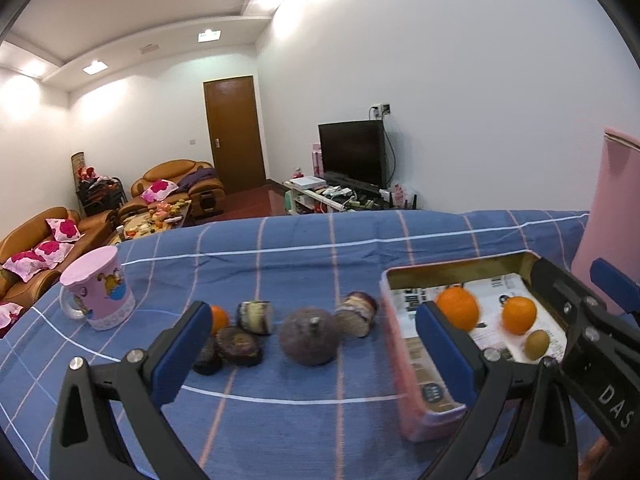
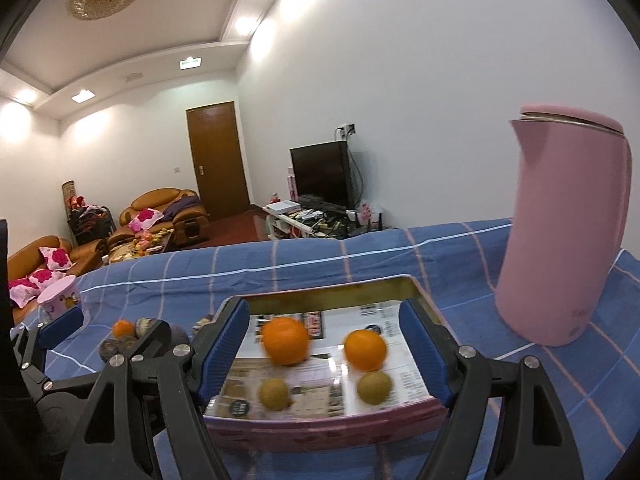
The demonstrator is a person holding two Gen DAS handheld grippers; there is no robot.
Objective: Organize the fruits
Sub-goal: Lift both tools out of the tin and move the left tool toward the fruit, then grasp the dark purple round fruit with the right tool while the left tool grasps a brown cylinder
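A pink tray [image 2: 320, 430] lined with printed paper holds two oranges [image 2: 285, 340] [image 2: 365, 350] and two small green-brown fruits [image 2: 273, 394] [image 2: 374, 387]. My right gripper [image 2: 324, 344] is open and empty, its fingers on either side of the tray's near part. My left gripper [image 1: 316, 340] is open and empty above the cloth. Between and beyond its fingers lie a round dark purple fruit [image 1: 309, 336], several cut dark fruit pieces [image 1: 239, 345] [image 1: 356, 312] [image 1: 255, 316] and a small orange [image 1: 219, 319]. The tray [image 1: 420, 420] shows at its right.
A blue checked cloth [image 1: 280, 412] covers the table. A pink lidded mug [image 1: 98, 286] stands at the left. A tall pink kettle [image 2: 568, 232] stands right of the tray. Sofas, a door and a television lie beyond the far edge.
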